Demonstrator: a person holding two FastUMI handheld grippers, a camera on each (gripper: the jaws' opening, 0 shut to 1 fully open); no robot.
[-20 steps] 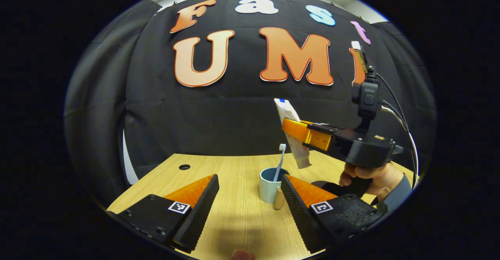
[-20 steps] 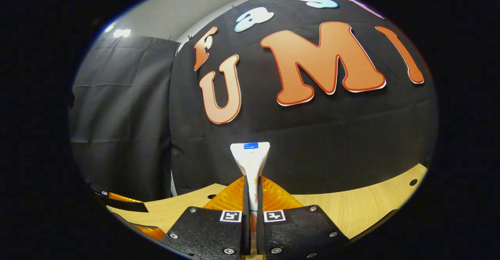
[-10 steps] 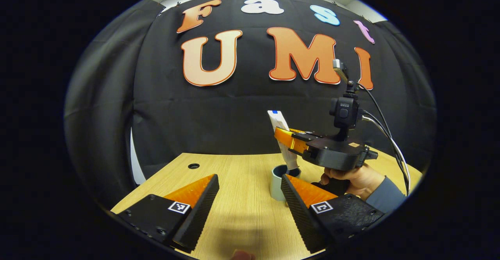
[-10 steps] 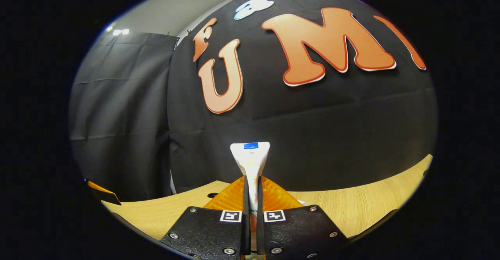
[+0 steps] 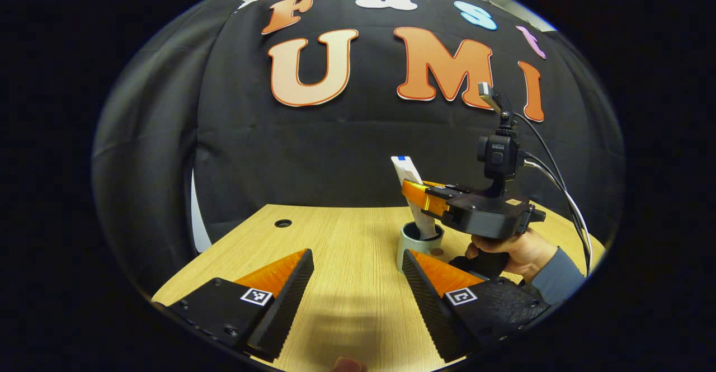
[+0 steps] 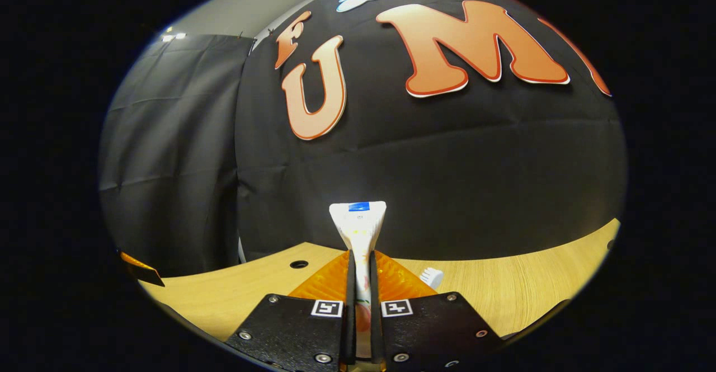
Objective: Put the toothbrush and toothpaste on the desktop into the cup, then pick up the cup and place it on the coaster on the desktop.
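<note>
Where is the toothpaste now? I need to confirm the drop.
Left gripper view, right of centre: white toothpaste tube, clamped by right hand-held gripper, lower end inside grey-blue cup.

The toothpaste (image 6: 358,224) is white with a blue patch at its flat end, the cup (image 5: 409,246) pale blue-grey, the toothbrush (image 6: 431,277) head white, the desktop (image 5: 347,249) light wood-grain, and the person's sleeve (image 5: 562,281) grey-blue.
</note>
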